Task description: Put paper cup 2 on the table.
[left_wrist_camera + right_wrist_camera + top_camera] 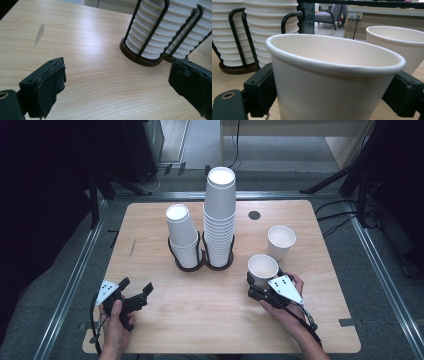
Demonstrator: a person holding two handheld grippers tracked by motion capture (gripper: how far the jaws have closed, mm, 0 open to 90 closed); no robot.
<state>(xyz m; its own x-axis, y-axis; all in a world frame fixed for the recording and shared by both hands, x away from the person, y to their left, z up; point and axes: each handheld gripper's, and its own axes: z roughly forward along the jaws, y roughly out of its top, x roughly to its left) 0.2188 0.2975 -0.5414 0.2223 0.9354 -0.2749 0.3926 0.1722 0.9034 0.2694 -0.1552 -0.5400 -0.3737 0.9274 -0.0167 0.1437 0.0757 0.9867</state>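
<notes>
So the paper cup [332, 75] sits upright right between the jaws of the right gripper [260, 282], both pads pressed on its sides, mouth up, on the table [210, 320]. Just past it, on the far side from that gripper, stands a second cup [281, 241], a bit apart. Off to the gripper's left are the two stacks of cups [220, 220] in a black wire holder [200, 262]. The left gripper [136, 291] hangs near the table's front edge, jaws spread wide with nothing between them, aimed at the holder.

Bare table [200, 315] in front, cup stacks [219, 220] (racked) blocking centre
</notes>
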